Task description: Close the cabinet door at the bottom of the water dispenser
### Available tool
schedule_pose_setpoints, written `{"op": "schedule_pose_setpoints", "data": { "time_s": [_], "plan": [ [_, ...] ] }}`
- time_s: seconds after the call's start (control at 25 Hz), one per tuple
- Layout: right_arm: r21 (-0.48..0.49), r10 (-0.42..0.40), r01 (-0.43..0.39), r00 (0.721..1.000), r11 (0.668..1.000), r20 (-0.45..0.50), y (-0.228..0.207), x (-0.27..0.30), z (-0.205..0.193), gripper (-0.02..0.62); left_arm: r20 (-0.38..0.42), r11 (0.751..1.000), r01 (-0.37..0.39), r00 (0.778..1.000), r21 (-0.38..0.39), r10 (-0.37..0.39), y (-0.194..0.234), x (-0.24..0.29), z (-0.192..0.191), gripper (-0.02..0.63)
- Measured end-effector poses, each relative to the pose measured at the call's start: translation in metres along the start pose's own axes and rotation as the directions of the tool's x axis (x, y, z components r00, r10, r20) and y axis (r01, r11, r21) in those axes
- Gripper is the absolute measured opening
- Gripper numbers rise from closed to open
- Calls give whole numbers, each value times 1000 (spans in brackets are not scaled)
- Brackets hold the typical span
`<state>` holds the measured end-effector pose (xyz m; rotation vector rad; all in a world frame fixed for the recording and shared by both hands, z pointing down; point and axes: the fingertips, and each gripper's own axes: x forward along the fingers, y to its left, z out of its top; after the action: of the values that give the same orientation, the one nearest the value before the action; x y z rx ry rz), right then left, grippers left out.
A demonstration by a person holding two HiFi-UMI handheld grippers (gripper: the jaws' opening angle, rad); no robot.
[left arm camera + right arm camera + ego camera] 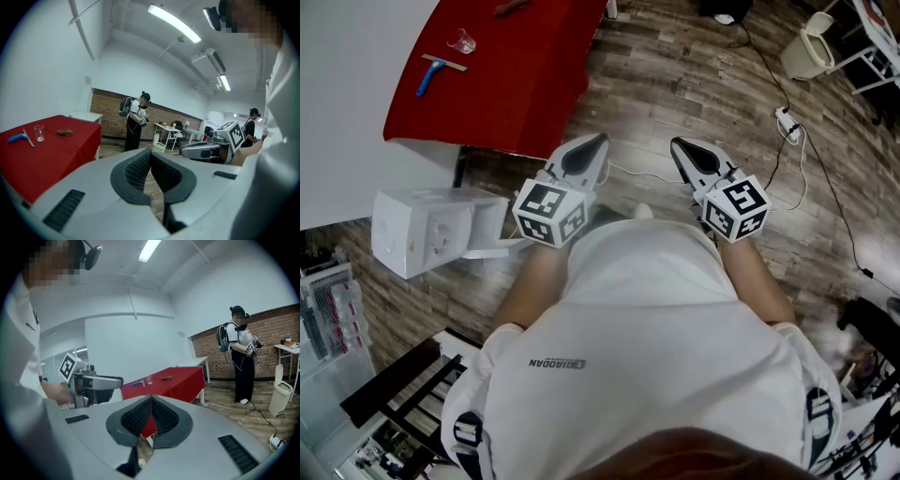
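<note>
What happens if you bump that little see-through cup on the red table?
The cup looks small and clear, so it is probably light and may tip or slide easily. It stands upright on a red cloth, which might slow sliding. If it is glass, a fall could break it; I can't tell.

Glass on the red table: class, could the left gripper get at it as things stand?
Probably not without a step: the left gripper hangs well short of the glass, though nothing stands between them.
</note>
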<state>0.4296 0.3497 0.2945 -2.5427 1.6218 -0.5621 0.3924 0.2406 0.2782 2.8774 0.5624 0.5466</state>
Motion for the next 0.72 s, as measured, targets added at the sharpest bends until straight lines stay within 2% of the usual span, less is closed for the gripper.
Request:
{"op": "schedule_pose_setpoints", "data": {
  "time_s": [0.72],
  "plan": [
    [-33,139,-140,990,990,-27,23,16,-1,23,30,991,-130,991,-1,130,2,-32,-4,-2]
  ]
}}
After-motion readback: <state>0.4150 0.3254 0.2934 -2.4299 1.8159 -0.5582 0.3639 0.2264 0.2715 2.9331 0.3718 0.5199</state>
